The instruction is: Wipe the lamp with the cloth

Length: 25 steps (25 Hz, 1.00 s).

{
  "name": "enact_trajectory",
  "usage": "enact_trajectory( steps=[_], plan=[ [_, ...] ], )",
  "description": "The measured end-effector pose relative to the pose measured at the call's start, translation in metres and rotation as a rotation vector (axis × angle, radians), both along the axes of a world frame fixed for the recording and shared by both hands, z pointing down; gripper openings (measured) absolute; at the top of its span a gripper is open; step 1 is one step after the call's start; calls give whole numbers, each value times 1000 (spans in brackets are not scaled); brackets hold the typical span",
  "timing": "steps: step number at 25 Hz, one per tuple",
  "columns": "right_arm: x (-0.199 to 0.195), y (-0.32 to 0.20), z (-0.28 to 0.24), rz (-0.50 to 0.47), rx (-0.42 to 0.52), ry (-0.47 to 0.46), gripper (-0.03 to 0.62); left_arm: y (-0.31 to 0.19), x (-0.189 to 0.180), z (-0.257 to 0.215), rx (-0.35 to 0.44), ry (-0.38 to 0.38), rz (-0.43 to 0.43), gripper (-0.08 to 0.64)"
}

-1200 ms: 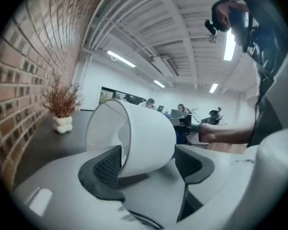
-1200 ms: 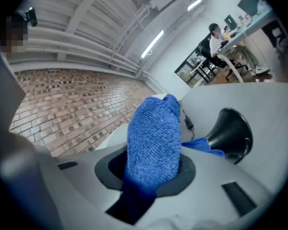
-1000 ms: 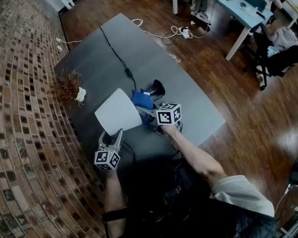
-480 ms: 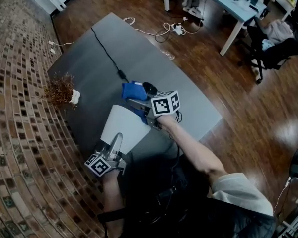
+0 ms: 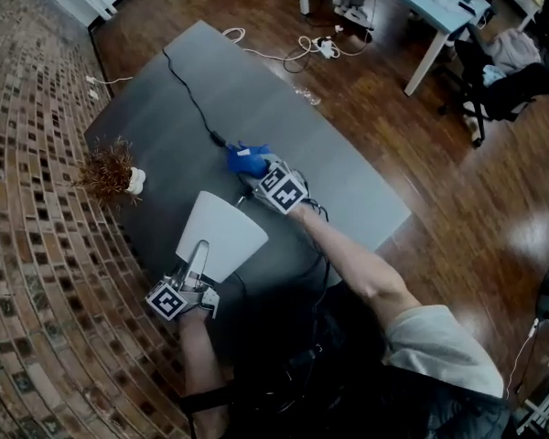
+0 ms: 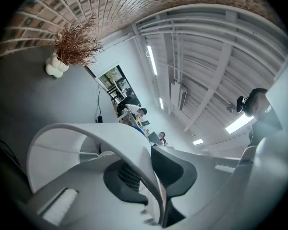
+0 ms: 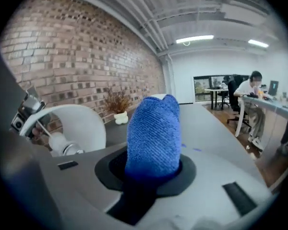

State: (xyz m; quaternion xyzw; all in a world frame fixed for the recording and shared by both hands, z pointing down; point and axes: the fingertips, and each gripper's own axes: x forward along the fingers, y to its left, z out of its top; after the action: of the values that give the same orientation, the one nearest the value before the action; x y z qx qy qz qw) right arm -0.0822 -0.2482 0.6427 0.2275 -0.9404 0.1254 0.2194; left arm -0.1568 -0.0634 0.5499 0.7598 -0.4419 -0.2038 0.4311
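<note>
The white lamp shade point(image 5: 221, 231) is tilted over the near-left part of the grey table point(image 5: 256, 90). My left gripper point(image 5: 198, 254) has just been closing, and it is now shut on the shade's near rim. The left gripper view shows that rim point(image 6: 86, 133) pinched between the pads of the left gripper point(image 6: 156, 190). My right gripper point(image 5: 258, 176) is shut on the blue cloth point(image 5: 246, 159), just beyond the shade and apart from it. In the right gripper view the cloth point(image 7: 153, 128) sticks up from the right gripper point(image 7: 151, 169). The shade point(image 7: 84, 123) and its bulb point(image 7: 62, 143) lie to the left.
A black cable point(image 5: 188, 90) runs across the table toward the lamp. A dried plant in a white vase point(image 5: 110, 174) stands at the left edge by the brick wall. A desk point(image 5: 421, 7) and office chairs point(image 5: 503, 80) stand on the wooden floor to the right.
My left gripper closed on the shade's rim and rolled, and the shade now sits nearer and more tilted. My right gripper swung the cloth away from the shade toward the far side.
</note>
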Motion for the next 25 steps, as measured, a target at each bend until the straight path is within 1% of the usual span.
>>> enact_trajectory(
  steps=[1,2,3,4,5,6,7,8,9,10,11,12,13,14,15,16,19,21,23,25],
  plan=[
    [-6,16,8,-17,-22,6,94,-2,-1,-1,2,5,-2,41],
    [-14,33,13,-37,-79,-38,94,-3,-2,-1,0,7,-6,41],
    [-21,48,13,-58,-165,-129,94,-4,-5,0,-3,8,-12,41],
    [-27,60,8,-85,-275,-251,94,-5,-8,0,-6,12,-20,41],
    [-30,71,-1,-131,-404,-378,94,-6,-11,-1,-8,21,-27,41],
    [-32,81,-11,-198,-533,-489,92,-8,-13,-1,-9,35,-34,41],
    [-29,89,-22,-261,-622,-571,92,-9,-15,-1,-13,49,-43,41],
    [-22,90,-31,-278,-633,-617,92,-10,-18,0,-24,64,-54,41],
    [-6,79,-37,-215,-560,-638,92,-11,-23,2,-37,80,-67,41],
    [19,56,-39,-69,-435,-647,92,-13,-29,4,-50,102,-79,43],
    [53,25,-38,130,-303,-652,93,-17,-36,5,-63,135,-90,43],
    [87,-6,-36,328,-196,-649,92,-22,-43,6,-77,176,-101,43],
    [115,-28,-30,478,-130,-639,93,-26,-48,7,-95,217,-109,43],
    [129,-42,-21,552,-105,-622,93,-30,-52,7,-114,249,-113,43],
    [128,-46,-12,557,-107,-598,93,-33,-55,6,-133,268,-114,43],
    [116,-45,-2,518,-116,-564,93,-35,-56,6,-150,278,-112,43],
    [65,-25,15,359,-106,-445,95,-37,-57,6,-173,302,-103,43],
    [30,-1,18,235,-125,-406,95,-36,-56,6,-173,314,-94,41],
    [-1,25,16,116,-151,-425,94,-35,-55,6,-172,317,-90,40],
    [-24,50,7,-6,-204,-496,94,-35,-54,7,-172,311,-87,40]
  ],
)
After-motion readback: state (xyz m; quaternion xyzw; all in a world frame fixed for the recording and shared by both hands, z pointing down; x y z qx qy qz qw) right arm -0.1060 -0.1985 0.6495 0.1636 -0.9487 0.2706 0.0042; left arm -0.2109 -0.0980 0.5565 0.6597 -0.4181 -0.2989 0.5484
